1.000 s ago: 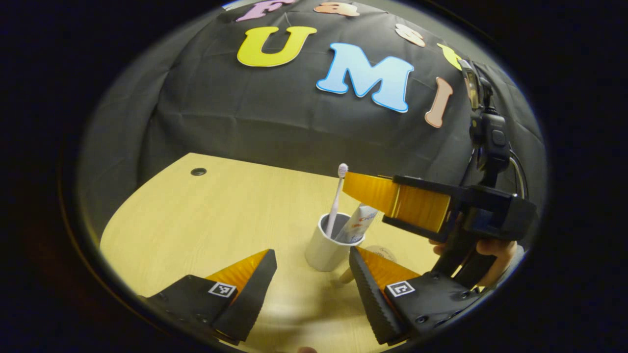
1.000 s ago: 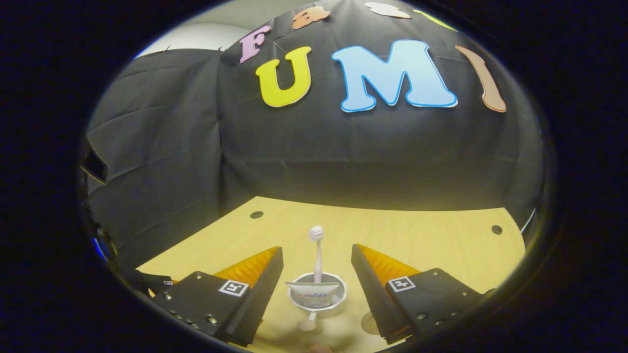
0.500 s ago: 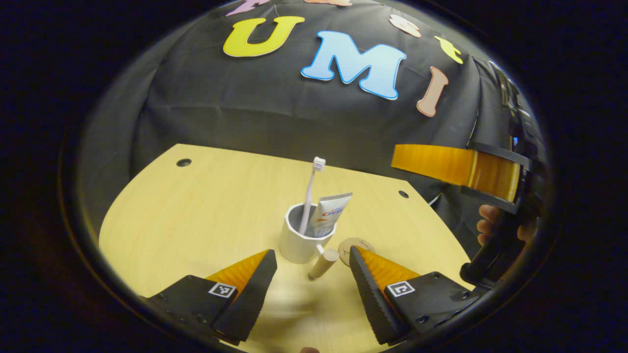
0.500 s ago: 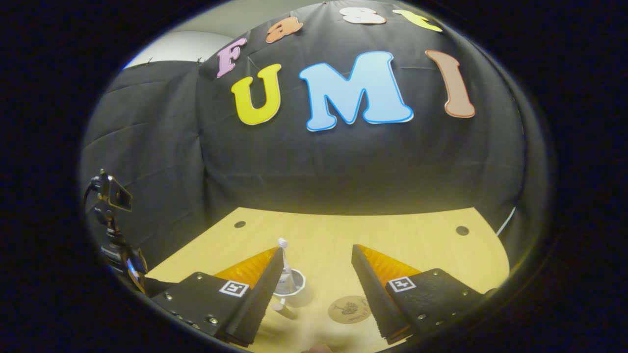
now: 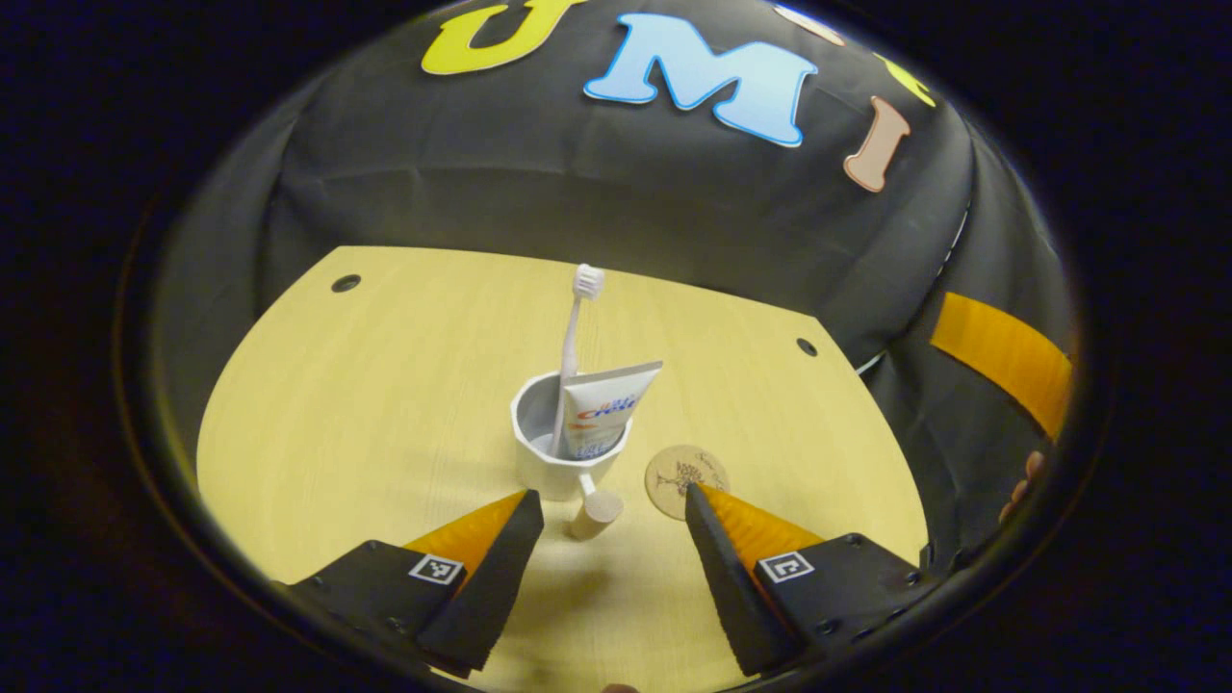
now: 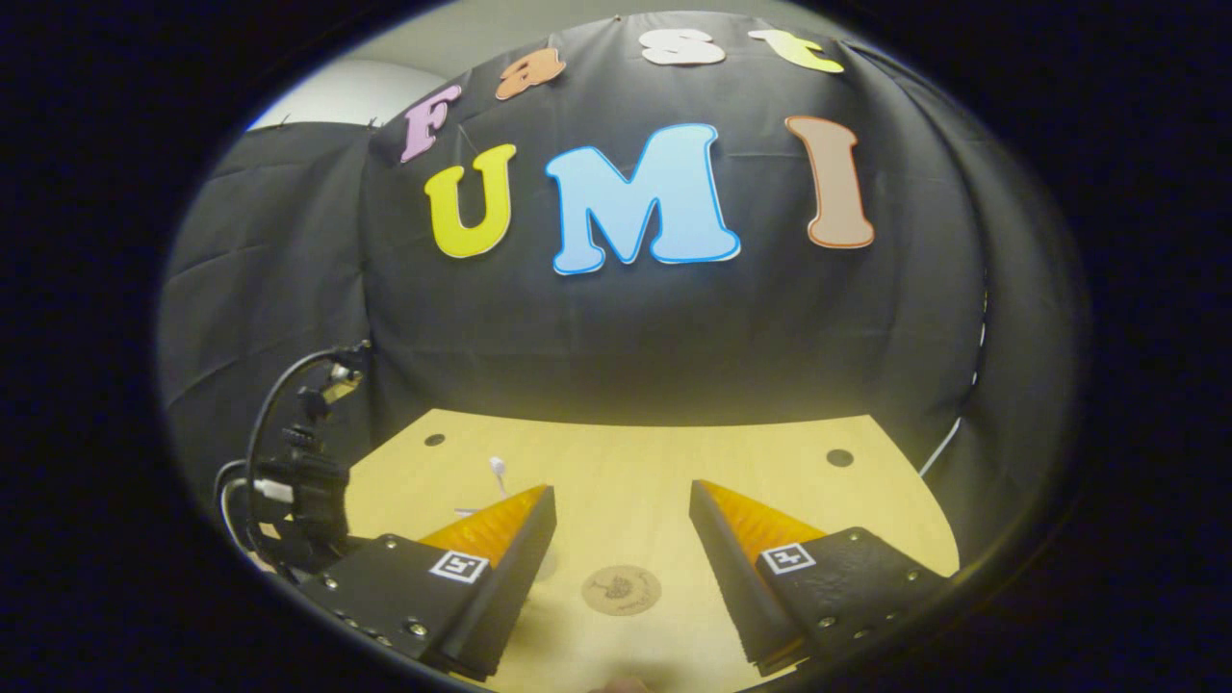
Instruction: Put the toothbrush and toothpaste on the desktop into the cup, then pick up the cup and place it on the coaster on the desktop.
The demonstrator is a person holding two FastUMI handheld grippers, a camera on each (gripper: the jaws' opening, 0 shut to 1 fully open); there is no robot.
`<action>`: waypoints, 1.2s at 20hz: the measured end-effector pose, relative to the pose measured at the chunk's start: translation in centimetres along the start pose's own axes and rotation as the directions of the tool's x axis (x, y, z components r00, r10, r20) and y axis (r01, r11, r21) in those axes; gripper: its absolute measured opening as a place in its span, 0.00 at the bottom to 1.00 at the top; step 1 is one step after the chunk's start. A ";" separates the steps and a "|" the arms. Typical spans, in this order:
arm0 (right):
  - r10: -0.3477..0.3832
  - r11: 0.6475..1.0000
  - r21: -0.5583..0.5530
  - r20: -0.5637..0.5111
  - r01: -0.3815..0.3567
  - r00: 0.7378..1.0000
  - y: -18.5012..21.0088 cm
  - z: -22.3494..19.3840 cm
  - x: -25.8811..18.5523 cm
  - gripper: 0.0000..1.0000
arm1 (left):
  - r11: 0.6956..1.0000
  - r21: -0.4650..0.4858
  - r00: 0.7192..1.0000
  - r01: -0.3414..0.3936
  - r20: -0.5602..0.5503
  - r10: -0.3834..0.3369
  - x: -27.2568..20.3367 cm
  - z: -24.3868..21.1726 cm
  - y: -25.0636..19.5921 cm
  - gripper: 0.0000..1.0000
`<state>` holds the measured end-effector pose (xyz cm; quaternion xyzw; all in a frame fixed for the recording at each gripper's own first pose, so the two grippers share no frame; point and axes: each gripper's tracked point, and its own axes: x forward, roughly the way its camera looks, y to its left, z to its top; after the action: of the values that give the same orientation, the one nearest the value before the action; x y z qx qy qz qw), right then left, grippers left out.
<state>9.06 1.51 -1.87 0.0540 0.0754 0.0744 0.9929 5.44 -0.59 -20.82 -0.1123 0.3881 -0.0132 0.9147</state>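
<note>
A white cup [image 5: 551, 460] with a wooden handle [image 5: 597, 510] stands upright on the desk, just ahead of the gap of my open left gripper [image 5: 614, 512]. In it stand a white toothbrush [image 5: 575, 332], head up, and a toothpaste tube [image 5: 604, 408] leaning on the rim. The round coaster [image 5: 685, 472] lies right of the cup, by my right fingertip. My right gripper [image 6: 621, 512] is open with nothing in it, the coaster [image 6: 622, 589] lying between its fingers. The toothbrush head [image 6: 498, 469] pokes up above its left finger; the cup is hidden there.
The light wooden desk [image 5: 385, 385] has small cable holes near its back corners. An orange finger [image 5: 1001, 361] of the right gripper and a hand [image 5: 1022, 481] sit at the far right. The left gripper's body and cable [image 6: 298, 481] stand at the left.
The right gripper has drawn back from above the cup and swung right, so the coaster now lies between its fingers. The left gripper has turned so the cup sits centred before it.
</note>
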 end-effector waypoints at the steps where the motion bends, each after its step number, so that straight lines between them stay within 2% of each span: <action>1: -0.002 1.000 0.001 -0.008 0.002 1.000 -0.4 -0.3 -0.2 0.87 | 1.000 -0.008 0.999 -0.013 -0.031 0.013 0.6 -0.2 0.2 0.92; 4: -0.015 1.000 0.008 -0.032 0.015 0.999 -1.7 -1.1 -0.5 0.88 | 0.998 -0.011 0.992 -0.055 -0.114 0.053 2.4 -0.8 0.7 0.92; 5: -0.017 1.000 0.011 -0.043 0.017 0.999 -2.0 -1.5 -0.5 0.88 | 0.998 -0.009 0.989 -0.067 -0.133 0.065 2.9 -0.8 0.8 0.95; 6: -0.021 1.000 0.009 -0.054 0.022 0.998 -2.3 -1.9 -0.5 0.88 | 0.997 -0.009 0.986 -0.076 -0.147 0.074 3.3 -0.8 0.9 0.92; 12: -0.023 1.000 -0.008 -0.104 0.022 0.994 -4.0 -3.3 0.4 0.88 | 0.992 -0.042 0.963 -0.117 -0.249 0.103 6.0 -1.2 1.4 0.92; 13: -0.021 1.000 -0.005 -0.113 0.021 0.993 -4.1 -3.6 0.6 0.88 | 0.991 -0.048 0.960 -0.127 -0.258 0.110 6.4 -1.2 1.6 0.95; 14: -0.019 1.000 -0.002 -0.125 0.019 0.992 -4.4 -4.0 0.7 0.88 | 0.988 -0.058 0.955 -0.140 -0.273 0.119 6.6 -1.2 1.9 0.92; 17: -0.021 1.000 0.002 -0.154 0.021 0.988 -5.1 -5.0 1.0 0.88 | 0.981 -0.074 0.940 -0.178 -0.308 0.147 7.3 -1.8 3.0 0.92; 19: -0.021 1.000 0.012 -0.169 0.023 0.985 -5.7 -5.4 1.2 0.88 | 0.977 -0.081 0.931 -0.199 -0.327 0.162 8.0 -2.1 3.7 0.77; 20: -0.021 1.000 0.019 -0.173 0.024 0.985 -5.9 -5.6 1.2 0.88 | 0.975 -0.084 0.928 -0.205 -0.335 0.166 8.0 -2.2 3.7 0.64; 21: -0.022 0.999 0.025 -0.176 0.026 0.984 -6.1 -5.6 1.3 0.88 | 0.975 -0.094 0.926 -0.203 -0.342 0.160 8.1 -2.1 3.7 0.63; 22: -0.022 0.999 0.030 -0.178 0.028 0.984 -6.4 -5.6 1.3 0.88 | 0.973 -0.102 0.922 -0.207 -0.352 0.159 8.1 -2.1 3.7 0.70; 24: -0.029 0.999 0.033 -0.182 0.036 0.983 -6.8 -5.7 1.5 0.88 | 0.971 -0.119 0.921 -0.205 -0.360 0.151 8.3 -2.5 3.3 0.54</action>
<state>10.61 -4.38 -8.54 0.0639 0.1678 0.0615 0.9818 9.26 1.25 -29.07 -0.1427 0.5525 0.0805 0.8173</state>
